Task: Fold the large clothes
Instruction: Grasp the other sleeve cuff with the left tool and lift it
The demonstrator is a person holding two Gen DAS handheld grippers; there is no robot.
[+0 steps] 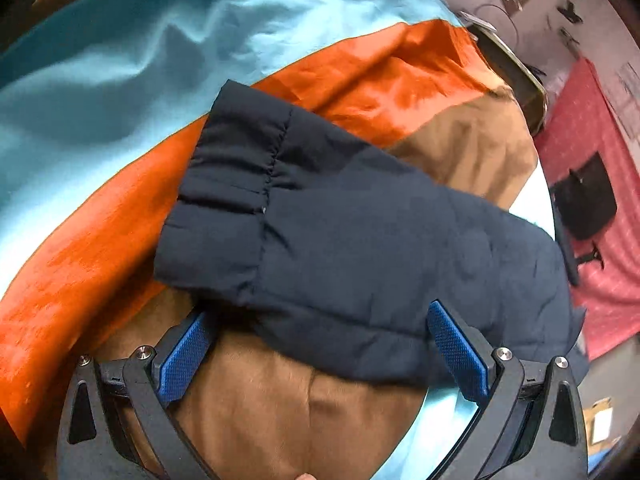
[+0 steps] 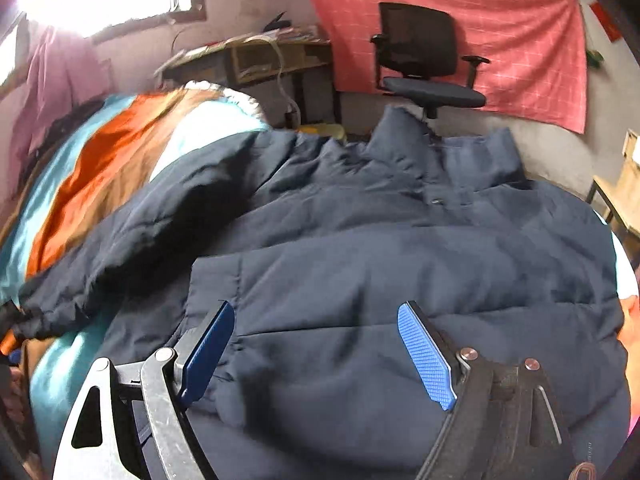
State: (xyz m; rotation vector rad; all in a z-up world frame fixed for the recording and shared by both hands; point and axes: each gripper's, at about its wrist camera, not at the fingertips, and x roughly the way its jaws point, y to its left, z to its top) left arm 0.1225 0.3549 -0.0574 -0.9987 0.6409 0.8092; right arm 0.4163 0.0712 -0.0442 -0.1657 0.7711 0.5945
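Note:
A navy puffer jacket (image 2: pixel 400 248) lies spread on a bed, its collar (image 2: pixel 444 152) at the far side. One sleeve (image 2: pixel 120 240) stretches out to the left; a cuffed flap (image 2: pixel 280 280) lies folded over the body. My right gripper (image 2: pixel 320 344) hovers over the jacket's near part, jaws wide open with no fabric pinched between them. In the left wrist view the sleeve (image 1: pixel 340 240) with its gathered cuff (image 1: pixel 224 184) rests on the striped bedspread (image 1: pixel 100 100). My left gripper (image 1: pixel 320 344) is open, and the sleeve's near edge lies between its blue pads (image 1: pixel 456 352) without being pinched.
The bedspread has light blue, orange and brown bands. Beyond the bed stand a black office chair (image 2: pixel 424 64), a cluttered desk (image 2: pixel 256 60) and a red cloth (image 2: pixel 500 40) on the wall. A wooden table (image 2: pixel 620 192) stands at the right edge.

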